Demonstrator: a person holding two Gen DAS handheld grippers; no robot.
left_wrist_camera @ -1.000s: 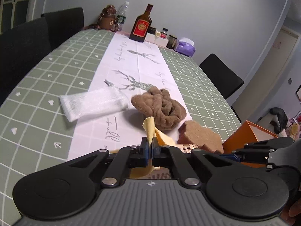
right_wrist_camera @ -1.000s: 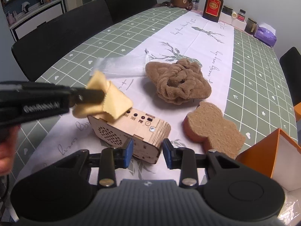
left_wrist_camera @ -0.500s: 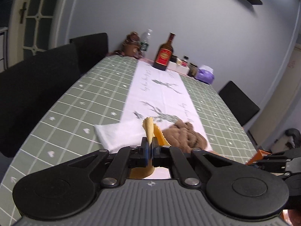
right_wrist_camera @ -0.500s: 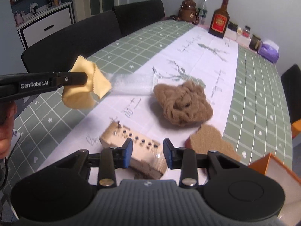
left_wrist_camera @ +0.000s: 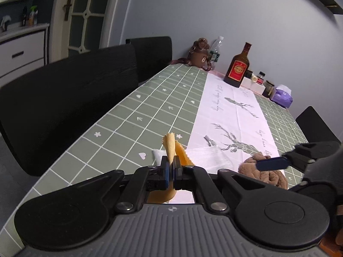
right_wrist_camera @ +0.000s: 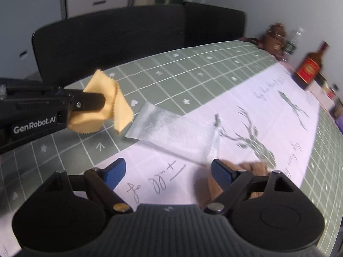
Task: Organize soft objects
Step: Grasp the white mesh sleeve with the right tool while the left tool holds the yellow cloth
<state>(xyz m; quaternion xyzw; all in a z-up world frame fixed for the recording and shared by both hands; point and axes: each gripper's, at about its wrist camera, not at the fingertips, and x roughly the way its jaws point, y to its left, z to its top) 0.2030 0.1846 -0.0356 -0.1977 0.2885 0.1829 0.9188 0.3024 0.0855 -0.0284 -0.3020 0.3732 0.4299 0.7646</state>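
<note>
Right gripper point(right_wrist_camera: 166, 172): fingers spread wide, holding nothing, low over the bench point(right_wrist_camera: 193, 68). Brown towel point(left_wrist_camera: 264, 170): bunched, partly hidden behind the right finger. White mesh pouch point(right_wrist_camera: 171, 131): flat just beyond the right gripper, long axis running from the yellow cloth toward the towel. Left gripper point(left_wrist_camera: 170, 168): fingers pinched on the yellow cloth point(right_wrist_camera: 107, 105), held above the bench beside the pouch's near end, one corner pointing up. Liquor bottle point(left_wrist_camera: 237, 67): upright, far beyond the pouch.

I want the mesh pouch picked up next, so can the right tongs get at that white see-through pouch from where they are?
Probably yes. The right tongs are open, and the white see-through mesh pouch lies flat just ahead with nothing between; the left tongs with the yellow cloth sit off to its side.
</note>
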